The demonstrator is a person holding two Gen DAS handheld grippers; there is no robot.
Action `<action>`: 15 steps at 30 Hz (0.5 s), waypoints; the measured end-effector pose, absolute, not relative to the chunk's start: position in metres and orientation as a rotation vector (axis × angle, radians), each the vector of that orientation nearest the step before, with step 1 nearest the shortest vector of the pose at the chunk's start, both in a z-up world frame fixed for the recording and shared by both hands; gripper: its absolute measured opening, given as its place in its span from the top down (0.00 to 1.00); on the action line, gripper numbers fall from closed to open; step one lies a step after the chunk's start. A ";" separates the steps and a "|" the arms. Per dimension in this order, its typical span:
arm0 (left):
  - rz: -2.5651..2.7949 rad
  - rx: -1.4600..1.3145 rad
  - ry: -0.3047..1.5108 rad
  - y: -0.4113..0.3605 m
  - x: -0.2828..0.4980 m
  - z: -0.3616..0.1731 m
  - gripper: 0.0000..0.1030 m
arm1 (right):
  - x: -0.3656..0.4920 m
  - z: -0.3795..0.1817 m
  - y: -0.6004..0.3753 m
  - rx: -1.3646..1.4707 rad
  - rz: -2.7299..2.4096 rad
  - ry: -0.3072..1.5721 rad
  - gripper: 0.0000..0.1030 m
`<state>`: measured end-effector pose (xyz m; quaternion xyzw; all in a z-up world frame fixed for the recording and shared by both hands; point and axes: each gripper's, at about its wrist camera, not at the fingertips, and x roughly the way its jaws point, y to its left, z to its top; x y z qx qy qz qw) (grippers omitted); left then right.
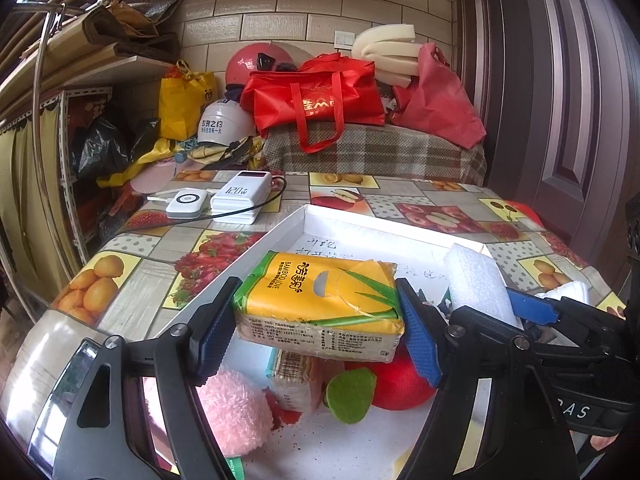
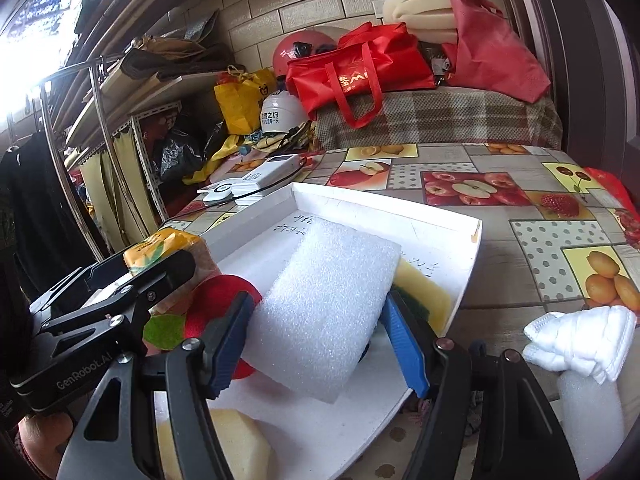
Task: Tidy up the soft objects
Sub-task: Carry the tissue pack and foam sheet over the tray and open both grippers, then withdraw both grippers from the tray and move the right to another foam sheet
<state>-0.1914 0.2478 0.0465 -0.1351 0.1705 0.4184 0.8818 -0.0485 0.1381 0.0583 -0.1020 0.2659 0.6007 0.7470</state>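
Left wrist: fruit-print tablecloth (image 1: 132, 280), tiled wall (image 1: 280, 12)

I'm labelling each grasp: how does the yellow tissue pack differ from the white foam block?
The yellow plastic-wrapped tissue pack is printed and glossy; the white foam block is plain and bubbly-textured. The pack sits in the left tongs, the block in the right tongs. Both are clamped above the white cardboard tray.
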 end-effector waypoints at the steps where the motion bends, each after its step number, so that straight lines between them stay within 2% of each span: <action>1: 0.881 -0.293 0.348 0.249 -0.193 0.047 0.23 | -0.051 0.059 0.138 -0.232 1.316 0.570 0.34; 3: 0.902 -0.315 0.337 0.252 -0.197 0.046 0.21 | -0.053 0.060 0.139 -0.243 1.325 0.556 0.32; 4: 0.908 -0.323 0.334 0.253 -0.198 0.046 0.19 | -0.053 0.060 0.139 -0.246 1.324 0.552 0.21; 5: 0.911 -0.326 0.329 0.253 -0.199 0.046 0.17 | -0.053 0.060 0.138 -0.247 1.319 0.547 0.17; 7: 0.914 -0.330 0.319 0.253 -0.201 0.047 0.07 | -0.053 0.061 0.136 -0.240 1.316 0.529 0.16; 9: 0.910 -0.333 0.306 0.253 -0.203 0.047 0.04 | -0.053 0.063 0.132 -0.222 1.314 0.513 0.12; 10: 0.911 -0.327 0.299 0.251 -0.204 0.048 0.04 | -0.053 0.064 0.131 -0.215 1.308 0.507 0.04; 11: 0.915 -0.318 0.292 0.249 -0.204 0.049 0.04 | -0.053 0.064 0.130 -0.212 1.302 0.501 0.00; 15: 0.941 -0.287 0.260 0.242 -0.207 0.052 0.04 | -0.054 0.066 0.127 -0.196 1.301 0.477 0.00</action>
